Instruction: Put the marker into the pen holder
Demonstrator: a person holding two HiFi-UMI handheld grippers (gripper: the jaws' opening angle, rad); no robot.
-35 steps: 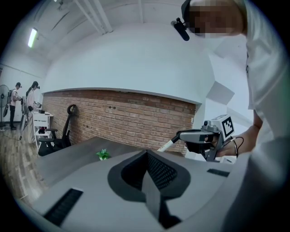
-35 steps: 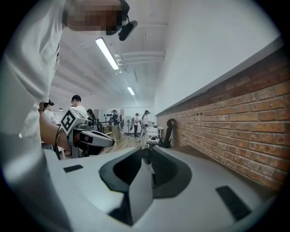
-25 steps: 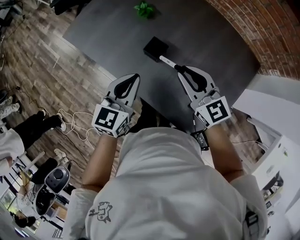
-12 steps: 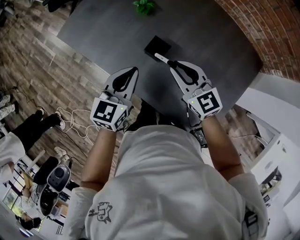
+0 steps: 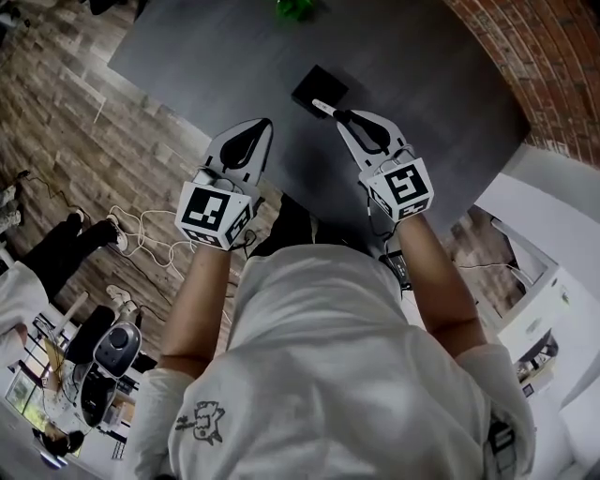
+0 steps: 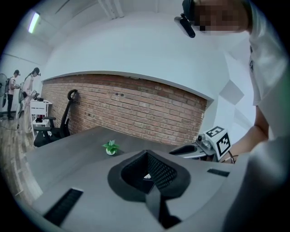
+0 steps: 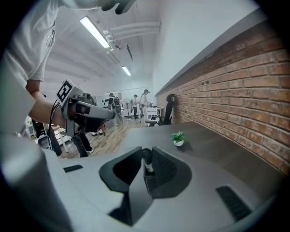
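A black square pen holder [image 5: 317,86] stands on the dark grey table [image 5: 225,56]. My right gripper [image 5: 343,115] is shut on a marker [image 5: 324,108], whose white end points at the holder and reaches its near edge. In the right gripper view the marker [image 7: 147,164] stands upright between the jaws. My left gripper [image 5: 266,125] hovers over the table's front edge, to the left of the holder, shut with nothing in it. The left gripper view shows the right gripper [image 6: 191,149] but not the holder.
A small green plant in a white pot [image 5: 295,7] sits at the far side of the table. A brick wall [image 5: 544,66] runs along the right. Wooden floor with white cables [image 5: 141,239] lies to the left. People stand far back in the room [image 7: 136,106].
My right gripper has carried the marker forward and left, so its white end now reaches the pen holder's near edge. The left gripper has stayed shut at the table's front edge.
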